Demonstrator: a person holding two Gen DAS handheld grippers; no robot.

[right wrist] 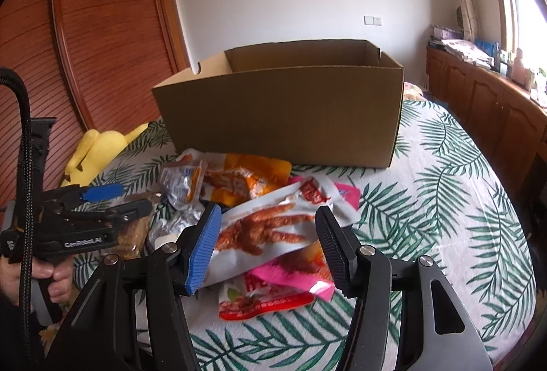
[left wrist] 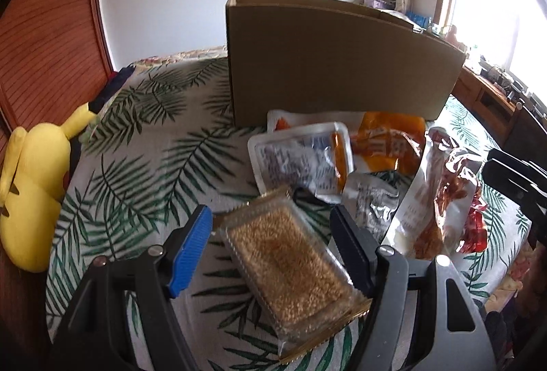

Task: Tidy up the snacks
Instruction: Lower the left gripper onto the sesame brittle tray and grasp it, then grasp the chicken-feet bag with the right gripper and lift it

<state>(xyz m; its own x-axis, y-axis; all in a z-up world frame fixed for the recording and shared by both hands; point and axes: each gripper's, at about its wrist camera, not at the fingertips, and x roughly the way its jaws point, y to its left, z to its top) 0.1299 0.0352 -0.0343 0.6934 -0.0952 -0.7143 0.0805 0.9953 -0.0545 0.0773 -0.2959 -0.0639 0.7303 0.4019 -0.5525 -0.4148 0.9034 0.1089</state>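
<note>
Left wrist view: the left gripper stands with its jaws spread wide around a clear-wrapped grain bar, which lies flat on the leaf-print bedcover; the pads do not press on it. The bar looks stiff and light, its film slick, so the long sides seem the best place to take hold. Beyond it lie a silver-blue pouch and an orange packet, heaped just before the open cardboard box. A yellow plush toy rests at the edge.

Right wrist view: the right gripper has its jaws parted around a white chicken-feet pouch, with no clamp visible. That pouch looks soft, crinkly and likely to slip or fold; a grip across its filled middle seems safer than on the sealed rim. A pink-red packet lies beneath it. A hand holds the other tool.
</note>
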